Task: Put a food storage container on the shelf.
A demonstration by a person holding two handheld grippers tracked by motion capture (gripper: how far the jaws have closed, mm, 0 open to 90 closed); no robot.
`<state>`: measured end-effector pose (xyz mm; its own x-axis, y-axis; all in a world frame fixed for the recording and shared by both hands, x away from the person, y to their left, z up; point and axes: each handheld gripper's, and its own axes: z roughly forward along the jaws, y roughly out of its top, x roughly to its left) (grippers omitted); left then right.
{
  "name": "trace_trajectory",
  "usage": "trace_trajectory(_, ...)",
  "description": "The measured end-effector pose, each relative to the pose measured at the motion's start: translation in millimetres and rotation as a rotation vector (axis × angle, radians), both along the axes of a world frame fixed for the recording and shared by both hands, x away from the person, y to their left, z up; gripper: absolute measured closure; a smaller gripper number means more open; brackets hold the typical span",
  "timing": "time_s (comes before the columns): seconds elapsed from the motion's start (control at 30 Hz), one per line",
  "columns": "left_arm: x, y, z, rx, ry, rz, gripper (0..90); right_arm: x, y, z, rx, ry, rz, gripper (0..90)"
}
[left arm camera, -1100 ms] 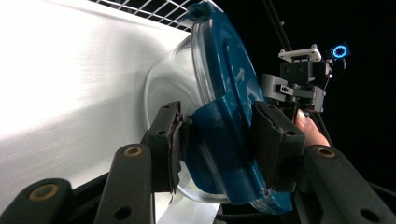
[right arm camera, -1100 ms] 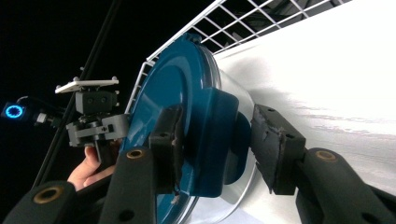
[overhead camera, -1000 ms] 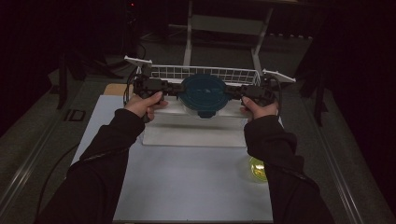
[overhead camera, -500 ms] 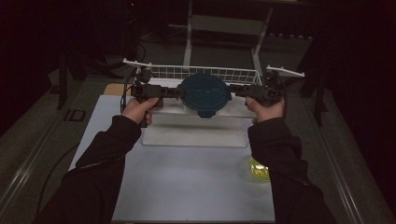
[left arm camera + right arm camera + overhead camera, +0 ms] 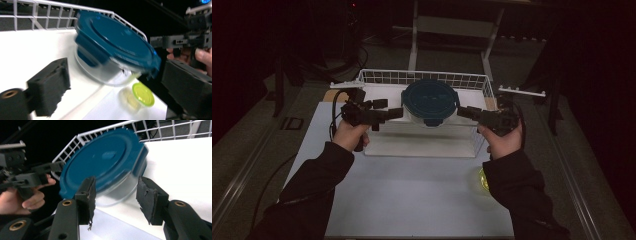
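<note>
A round glass container with a dark teal clip lid [image 5: 430,101] is seen at the upper centre of the high view, set down inside a white wire basket [image 5: 377,77] whose rim runs across the frame just behind it. In the left gripper view the container [image 5: 112,50] sits on the white basket floor with the wire wall at the upper left; in the right gripper view the lid [image 5: 102,160] is seen at centre, the mesh rim along the top.

The left gripper [image 5: 395,113] is held level at the left of the container, its tips just beside the lid but apart from it. Its jaws have just been opening and are spread wide, nothing between them; the container is judged released. The wide spread is read as clearance, so the lid clips are not caught when the gripper is drawn away.

The right gripper [image 5: 463,112] is held level at the right of the container, jaws about half apart and empty; in its own view both pads [image 5: 88,195] are seen short of the glass wall. Opposed placement of the two grippers suits a two-sided carry of a wide, heavy dish.

A small cup with a yellow-green lid [image 5: 482,181] is noted at the lower right on the table [image 5: 412,200], beside the right sleeve, untouched.
</note>
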<state>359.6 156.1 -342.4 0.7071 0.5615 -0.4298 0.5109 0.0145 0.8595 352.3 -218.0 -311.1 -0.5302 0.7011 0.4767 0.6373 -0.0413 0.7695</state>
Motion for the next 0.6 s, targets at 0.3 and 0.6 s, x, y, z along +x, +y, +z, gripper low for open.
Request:
trace_trajectory(0.3, -42.4, -1.1, -16.8, 0.049, -0.119, 0.009, 0.5, -26.8, 10.6, -14.9, 0.026, -0.012, 0.094, 59.5)
trace_trajectory(0.6, -83.8, -2.1, -52.1, 0.108, -0.172, 0.002, 0.5, -35.3, 29.9, -30.3, -0.005, -0.009, 0.148, 84.5)
